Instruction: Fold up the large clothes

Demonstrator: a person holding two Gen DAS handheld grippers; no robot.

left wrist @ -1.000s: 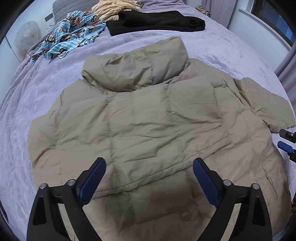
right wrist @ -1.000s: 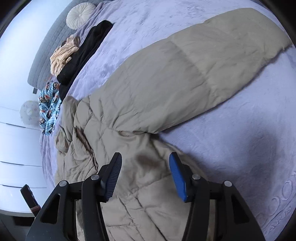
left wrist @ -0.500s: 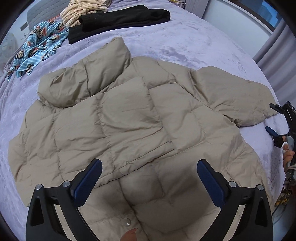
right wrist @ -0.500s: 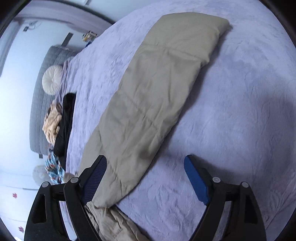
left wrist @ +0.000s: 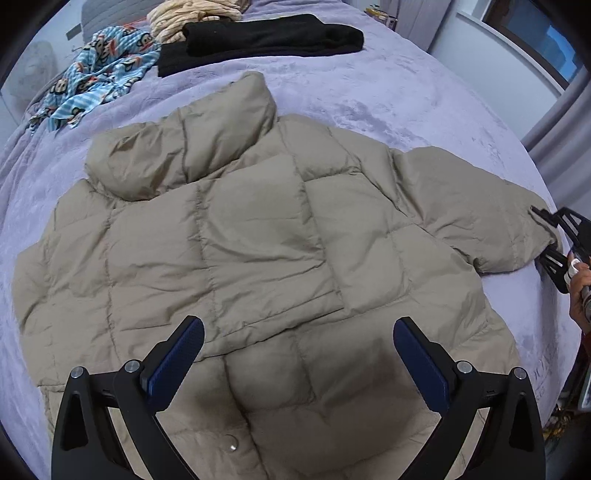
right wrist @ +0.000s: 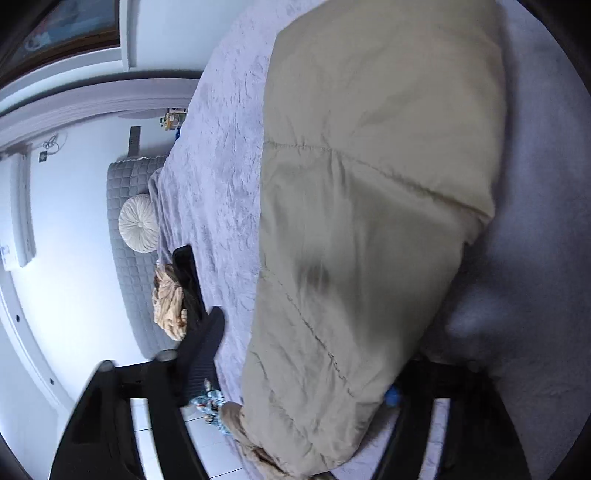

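While the left gripper (left wrist: 297,363) hangs over the hem of the tan quilted puffer jacket (left wrist: 255,236) with its blue-padded jaws spread as wide as they go and nothing between them, the right gripper (right wrist: 303,373) has its jaws around the cuff end of the jacket's right sleeve (right wrist: 369,221); they have just been closing, with the sleeve filling the gap between them, though blur and the bulging fabric hide whether the pads actually press on it. In the left wrist view that same gripper shows at the right edge, its black fingers (left wrist: 554,254) on either side of the sleeve cuff, held by a person's hand (left wrist: 580,284). The jacket lies spread flat on the lilac plush bedspread (left wrist: 388,99), collar pointing away from the left gripper, a snap button (left wrist: 232,443) showing near the hem. Beyond the collar lie a folded black garment (left wrist: 266,37), a crumpled cream knit (left wrist: 192,14) and a blue cartoon-monkey print cloth (left wrist: 99,77). A round white pleated cushion (right wrist: 138,223) leans on the grey quilted headboard (right wrist: 129,266).
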